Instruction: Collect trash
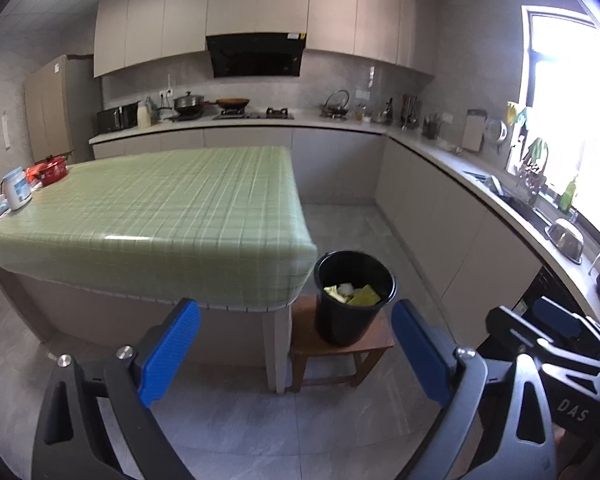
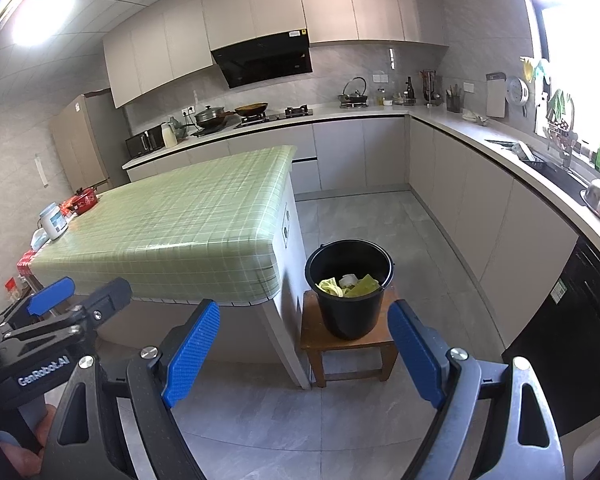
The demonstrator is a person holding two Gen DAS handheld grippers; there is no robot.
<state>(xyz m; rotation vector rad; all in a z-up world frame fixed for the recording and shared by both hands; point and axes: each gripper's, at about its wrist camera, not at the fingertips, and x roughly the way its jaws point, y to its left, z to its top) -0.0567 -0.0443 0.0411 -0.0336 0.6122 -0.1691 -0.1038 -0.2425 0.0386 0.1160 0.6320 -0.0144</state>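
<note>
A black bucket (image 1: 354, 298) (image 2: 349, 290) stands on a small wooden stool (image 1: 340, 350) (image 2: 348, 346) beside the table's near right corner. Yellow-green scraps and a white crumpled piece (image 1: 350, 292) (image 2: 348, 283) lie inside it. My left gripper (image 1: 296, 344) is open, held back from the bucket above the floor, with nothing between its blue pads (image 1: 168, 356). My right gripper (image 2: 304, 344) is open too and empty, its blue pads (image 2: 416, 356) framing the stool. Each gripper shows at the edge of the other's view: the right gripper (image 1: 556, 328) and the left gripper (image 2: 68, 304).
A table with a green checked cloth (image 1: 160, 216) (image 2: 172, 224) fills the left middle; a white jar (image 1: 17, 188), a red pot (image 1: 52, 170) and small items sit at its far left end. Counters with stove, pans and sink (image 2: 560, 168) run along the back and right walls. Grey tiled floor lies below.
</note>
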